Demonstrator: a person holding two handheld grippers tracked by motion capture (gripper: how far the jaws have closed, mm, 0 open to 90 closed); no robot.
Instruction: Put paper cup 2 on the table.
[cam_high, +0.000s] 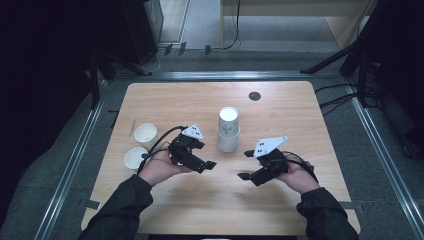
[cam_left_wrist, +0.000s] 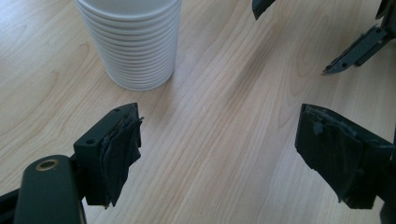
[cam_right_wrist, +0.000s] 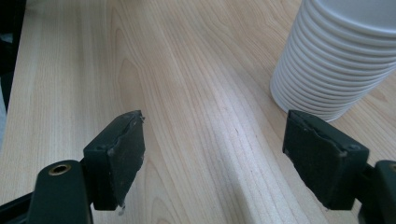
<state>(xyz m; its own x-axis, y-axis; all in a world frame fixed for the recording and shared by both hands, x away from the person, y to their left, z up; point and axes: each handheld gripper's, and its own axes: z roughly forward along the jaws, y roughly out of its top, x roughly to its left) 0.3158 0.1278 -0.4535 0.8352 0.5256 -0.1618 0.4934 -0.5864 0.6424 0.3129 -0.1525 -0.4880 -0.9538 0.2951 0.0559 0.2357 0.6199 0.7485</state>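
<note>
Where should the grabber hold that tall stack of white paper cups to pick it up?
Probably low on the ribbed side wall of the tall stack of white paper cups, from its left, level with the table. It stands upright, and the open left gripper is beside it.

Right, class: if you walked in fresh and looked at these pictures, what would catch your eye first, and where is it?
The tall stack of white paper cups stands upright near the middle of the wooden table. The left claw and right claw hover in front of it with jaws open and nothing between them. Two single cups stand near the table's left edge, beside the person's left hand.
</note>
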